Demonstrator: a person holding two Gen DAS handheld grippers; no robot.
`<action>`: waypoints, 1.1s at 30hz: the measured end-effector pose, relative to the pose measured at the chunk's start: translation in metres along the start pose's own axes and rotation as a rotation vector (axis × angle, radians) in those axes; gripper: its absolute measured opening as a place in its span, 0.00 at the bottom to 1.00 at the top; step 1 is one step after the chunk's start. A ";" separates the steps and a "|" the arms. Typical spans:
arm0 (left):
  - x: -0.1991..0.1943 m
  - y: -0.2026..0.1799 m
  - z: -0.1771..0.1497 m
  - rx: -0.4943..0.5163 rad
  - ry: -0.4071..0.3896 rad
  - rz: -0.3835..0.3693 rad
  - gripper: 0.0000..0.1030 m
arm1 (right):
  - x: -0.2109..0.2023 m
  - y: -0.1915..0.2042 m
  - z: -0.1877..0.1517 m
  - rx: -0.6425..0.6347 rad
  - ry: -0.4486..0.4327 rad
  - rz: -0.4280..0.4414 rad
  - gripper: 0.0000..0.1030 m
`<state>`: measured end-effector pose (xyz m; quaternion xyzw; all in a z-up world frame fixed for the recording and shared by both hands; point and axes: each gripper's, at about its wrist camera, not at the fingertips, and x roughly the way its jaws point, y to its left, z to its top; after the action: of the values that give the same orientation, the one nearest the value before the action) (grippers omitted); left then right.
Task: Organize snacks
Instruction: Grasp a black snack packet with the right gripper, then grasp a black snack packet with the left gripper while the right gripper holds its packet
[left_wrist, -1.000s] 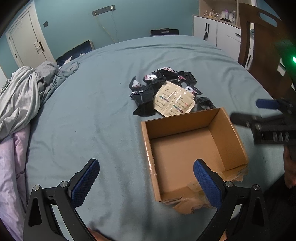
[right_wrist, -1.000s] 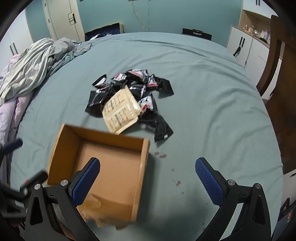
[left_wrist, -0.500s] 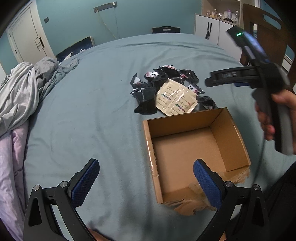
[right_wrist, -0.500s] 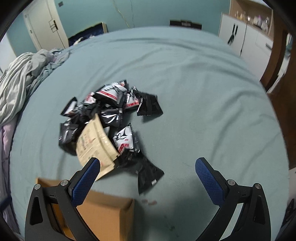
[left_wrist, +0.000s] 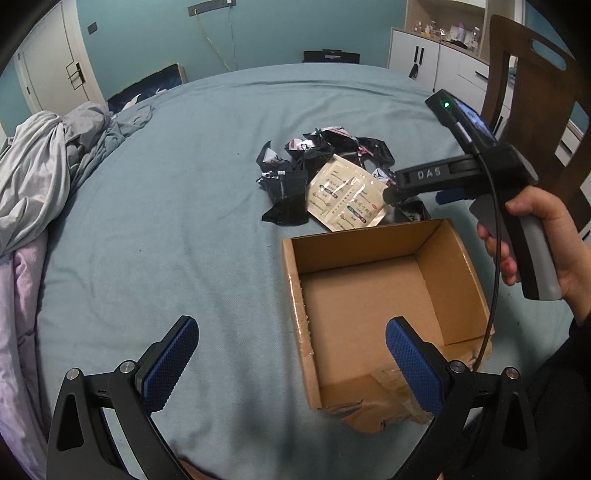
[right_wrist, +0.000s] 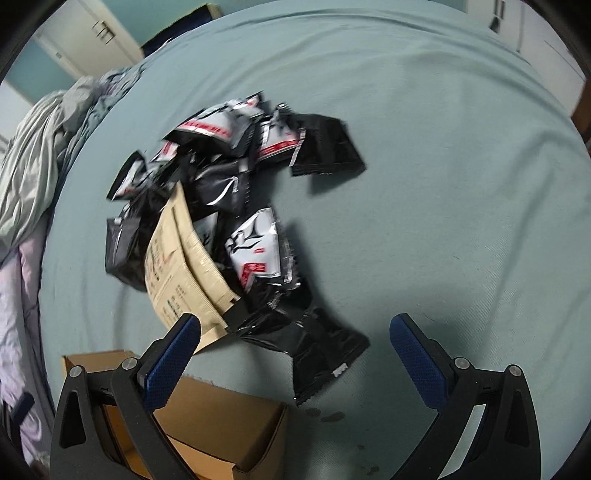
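The snack packets (right_wrist: 255, 254) are glossy, crinkled black foil. The box (left_wrist: 373, 295) is matt brown cardboard, its edges torn. Woven cloth covers the bed (left_wrist: 166, 240).

"DAS" in pale letters on the right tool's (left_wrist: 413, 192) black arm; packet print unreadable.

Open bed (left_wrist: 177, 229) left of box; pile crowds its far side.
Cardboard box (left_wrist: 380, 295) interior free; snack packets (right_wrist: 236, 206) heaped just beyond its far wall; bedding (left_wrist: 44, 166) along bed's left edge.
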<state>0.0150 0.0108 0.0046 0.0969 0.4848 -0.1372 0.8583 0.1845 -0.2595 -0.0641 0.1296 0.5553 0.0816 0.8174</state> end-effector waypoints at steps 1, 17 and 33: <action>-0.001 0.001 0.001 -0.001 -0.002 0.000 1.00 | 0.003 0.002 -0.001 -0.012 0.004 -0.004 0.99; -0.008 0.014 0.004 -0.038 -0.048 0.062 1.00 | -0.036 -0.013 -0.014 -0.010 -0.098 -0.061 0.26; -0.015 0.025 0.023 -0.088 -0.051 -0.012 1.00 | -0.134 0.011 -0.123 -0.010 -0.317 0.034 0.26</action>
<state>0.0344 0.0293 0.0301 0.0524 0.4688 -0.1235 0.8731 0.0207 -0.2717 0.0152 0.1462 0.4166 0.0770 0.8940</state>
